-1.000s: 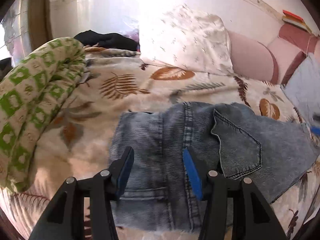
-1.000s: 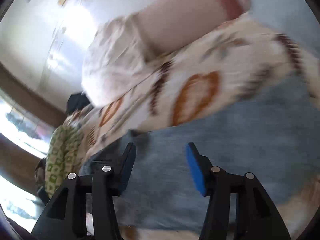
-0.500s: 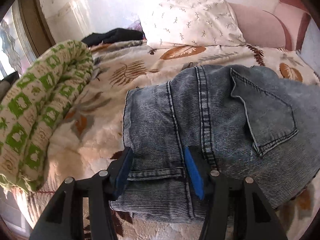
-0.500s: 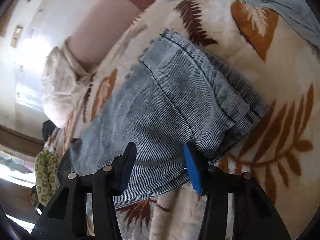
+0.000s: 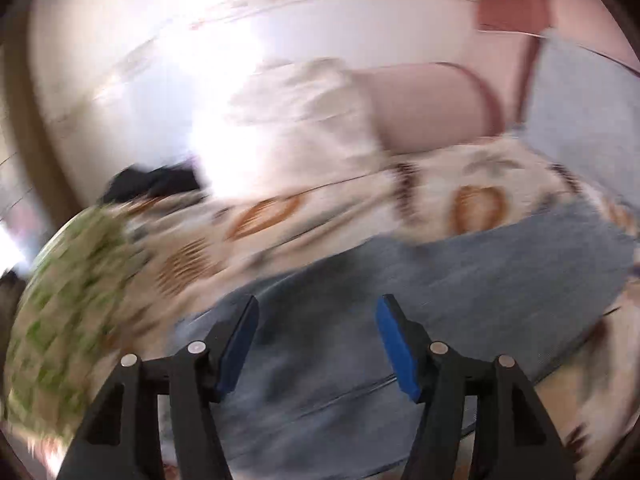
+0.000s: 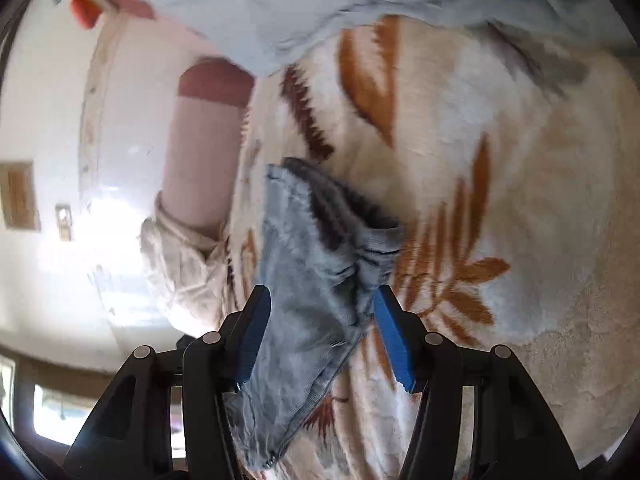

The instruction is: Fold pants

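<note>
Blue-grey jeans lie folded on a cream bedspread with brown leaves. The left wrist view is blurred by motion. In it my left gripper hovers over the near part of the jeans, its jaws opening with nothing between the blue pads. The right wrist view is rolled sideways. There a crumpled end of the jeans runs up between the jaws of my right gripper. Those jaws are opening; the denim lies against the left pad and bedspread shows beside the right pad.
A rolled green-patterned blanket lies at the left. A white pillow and a pink bolster sit against the far wall, with a dark garment beside them. A light blue cloth lies at the bed's far side.
My left gripper has pulled back and up from the jeans' edge and opened wider. My right gripper has rolled and come down, and the jeans' end now sits between its jaws.
</note>
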`<state>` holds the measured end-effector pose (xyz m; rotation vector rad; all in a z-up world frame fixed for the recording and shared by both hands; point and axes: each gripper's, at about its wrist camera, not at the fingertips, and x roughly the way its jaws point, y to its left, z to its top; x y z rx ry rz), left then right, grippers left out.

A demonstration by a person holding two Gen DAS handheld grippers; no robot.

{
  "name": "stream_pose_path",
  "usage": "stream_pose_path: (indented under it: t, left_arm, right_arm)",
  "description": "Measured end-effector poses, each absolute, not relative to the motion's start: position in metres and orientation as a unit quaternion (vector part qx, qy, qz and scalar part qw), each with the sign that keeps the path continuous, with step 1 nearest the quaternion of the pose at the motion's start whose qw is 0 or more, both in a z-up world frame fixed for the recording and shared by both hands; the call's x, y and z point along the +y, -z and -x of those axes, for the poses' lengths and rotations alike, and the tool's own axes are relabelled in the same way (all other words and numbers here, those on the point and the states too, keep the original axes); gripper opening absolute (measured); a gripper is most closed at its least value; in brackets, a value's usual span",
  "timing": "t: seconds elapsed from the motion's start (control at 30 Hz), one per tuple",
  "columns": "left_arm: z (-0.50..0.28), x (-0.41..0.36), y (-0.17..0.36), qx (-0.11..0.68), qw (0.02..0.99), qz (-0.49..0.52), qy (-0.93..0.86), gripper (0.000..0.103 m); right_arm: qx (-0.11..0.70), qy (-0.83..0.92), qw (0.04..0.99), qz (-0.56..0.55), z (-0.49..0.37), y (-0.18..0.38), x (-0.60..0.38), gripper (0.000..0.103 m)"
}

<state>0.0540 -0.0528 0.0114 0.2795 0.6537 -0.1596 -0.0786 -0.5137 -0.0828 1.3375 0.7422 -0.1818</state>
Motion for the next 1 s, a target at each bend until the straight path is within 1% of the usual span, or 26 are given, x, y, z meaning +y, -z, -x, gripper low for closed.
stream_pose_path:
  t: [0.1,0.13,0.2,0.33,0.5,0.57,0.63,0.7,0.77,0.8,0.83,0.9,1.0]
  left_arm:
    - [-0.083,-0.11,-0.019,0.348,0.914,-0.137,0.155,0.064]
    - [-0.091,-0.132,-0.019,0.357,0.906,-0.145,0.178,0.064]
    - [-0.107,-0.172,-0.013,0.38,0.883,-0.16,0.222,0.064]
    - [-0.127,-0.239,0.0,0.422,0.841,-0.174,0.292,0.064]
    - [-0.133,-0.311,0.008,0.437,0.801,-0.18,0.367,0.064]
    - [-0.135,-0.339,0.013,0.443,0.784,-0.191,0.391,0.064]
    - [-0.136,-0.363,0.017,0.446,0.771,-0.208,0.405,0.064]
    - [-0.14,-0.387,0.025,0.449,0.755,-0.227,0.42,0.064]
    - [-0.144,-0.407,0.034,0.455,0.739,-0.241,0.434,0.064]
    - [-0.147,-0.415,0.038,0.46,0.731,-0.246,0.44,0.062]
    - [-0.149,-0.422,0.042,0.464,0.723,-0.251,0.446,0.057]
    - [-0.154,-0.435,0.051,0.469,0.711,-0.257,0.456,0.054]
    - [-0.162,-0.445,0.055,0.48,0.7,-0.245,0.468,0.045]
  right_arm:
    - [0.333,0.094,0.699,-0.626,0.075,0.099,-0.517,0.054]
    - [0.333,0.1,0.694,-0.63,0.074,0.104,-0.518,0.052]
    - [0.322,0.101,0.689,-0.641,0.074,0.105,-0.519,0.054]
    - [0.325,0.115,0.7,-0.626,0.065,0.104,-0.517,0.055]
    - [0.329,0.119,0.716,-0.605,0.055,0.103,-0.518,0.054]
    - [0.338,0.119,0.724,-0.589,0.053,0.103,-0.518,0.046]
    - [0.343,0.119,0.722,-0.59,0.053,0.108,-0.521,0.029]
    - [0.343,0.111,0.715,-0.599,0.059,0.113,-0.525,0.024]
    - [0.342,0.099,0.711,-0.606,0.062,0.116,-0.529,0.023]
    - [0.342,0.095,0.711,-0.607,0.063,0.116,-0.529,0.022]
    - [0.344,0.091,0.711,-0.607,0.063,0.117,-0.53,0.022]
    - [0.347,0.085,0.711,-0.606,0.063,0.117,-0.531,0.022]
    - [0.351,0.083,0.708,-0.608,0.063,0.117,-0.532,0.022]
